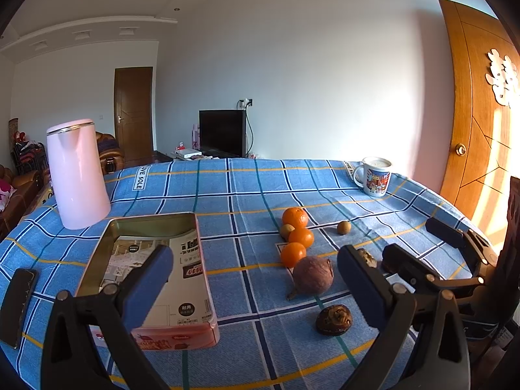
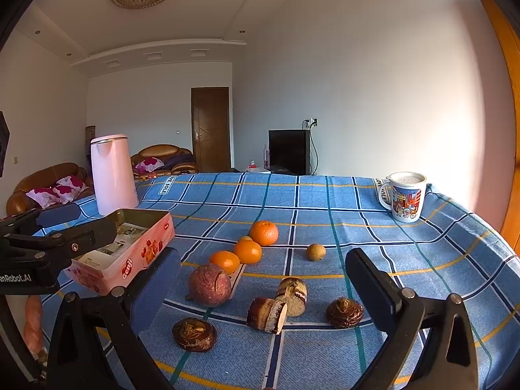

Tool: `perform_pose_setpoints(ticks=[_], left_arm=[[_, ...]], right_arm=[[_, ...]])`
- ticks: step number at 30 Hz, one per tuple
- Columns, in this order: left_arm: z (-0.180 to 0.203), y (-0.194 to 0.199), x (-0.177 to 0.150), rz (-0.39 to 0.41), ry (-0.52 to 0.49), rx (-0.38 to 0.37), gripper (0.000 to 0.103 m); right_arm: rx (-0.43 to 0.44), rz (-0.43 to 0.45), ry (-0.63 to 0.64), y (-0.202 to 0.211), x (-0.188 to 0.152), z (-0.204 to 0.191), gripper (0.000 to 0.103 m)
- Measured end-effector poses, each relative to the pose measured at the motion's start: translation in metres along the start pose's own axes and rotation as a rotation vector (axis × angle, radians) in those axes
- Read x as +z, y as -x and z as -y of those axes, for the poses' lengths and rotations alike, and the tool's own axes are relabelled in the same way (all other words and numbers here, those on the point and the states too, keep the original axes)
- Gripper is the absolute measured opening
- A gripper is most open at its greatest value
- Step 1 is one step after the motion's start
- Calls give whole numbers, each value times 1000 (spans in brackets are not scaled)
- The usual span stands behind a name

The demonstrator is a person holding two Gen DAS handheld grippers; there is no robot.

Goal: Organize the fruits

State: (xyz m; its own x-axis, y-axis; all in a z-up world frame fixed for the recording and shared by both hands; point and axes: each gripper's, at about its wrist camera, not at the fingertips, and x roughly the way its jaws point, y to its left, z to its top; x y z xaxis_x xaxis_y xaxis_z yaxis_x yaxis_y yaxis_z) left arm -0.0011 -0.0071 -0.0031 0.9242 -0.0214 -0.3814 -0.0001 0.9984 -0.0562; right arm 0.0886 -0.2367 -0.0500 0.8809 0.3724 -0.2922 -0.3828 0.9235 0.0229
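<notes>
Three oranges (image 1: 295, 217) (image 2: 264, 232) lie in a line mid-table, with a purple passion fruit (image 1: 312, 275) (image 2: 210, 288) in front of them. Two small brown longans (image 1: 344, 227) (image 2: 315, 251) lie near the oranges. Dark water chestnuts (image 1: 334, 319) (image 2: 194, 334) and cut pieces (image 2: 291, 296) lie nearest. A pink tin box (image 1: 182, 334) (image 2: 130, 260) holding paper sits to the left. My left gripper (image 1: 255, 284) is open and empty, above the box's right edge. My right gripper (image 2: 263, 295) is open and empty, above the chestnuts; it also shows in the left wrist view (image 1: 422, 253).
A pink kettle (image 1: 76, 174) (image 2: 112, 174) stands at the far left and a printed mug (image 1: 375, 175) (image 2: 406, 196) at the far right corner. A black phone (image 1: 18, 304) lies at the left table edge. The blue checked cloth (image 1: 243, 188) covers the table.
</notes>
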Motion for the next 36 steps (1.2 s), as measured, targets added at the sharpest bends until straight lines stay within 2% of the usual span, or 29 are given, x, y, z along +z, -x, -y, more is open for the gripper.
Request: perform_pose_setpoints(ticks=[36], left_arm=[[0, -4, -1, -9, 8, -5, 103]], right_arm=[[5, -9, -1, -2, -5, -4, 102]])
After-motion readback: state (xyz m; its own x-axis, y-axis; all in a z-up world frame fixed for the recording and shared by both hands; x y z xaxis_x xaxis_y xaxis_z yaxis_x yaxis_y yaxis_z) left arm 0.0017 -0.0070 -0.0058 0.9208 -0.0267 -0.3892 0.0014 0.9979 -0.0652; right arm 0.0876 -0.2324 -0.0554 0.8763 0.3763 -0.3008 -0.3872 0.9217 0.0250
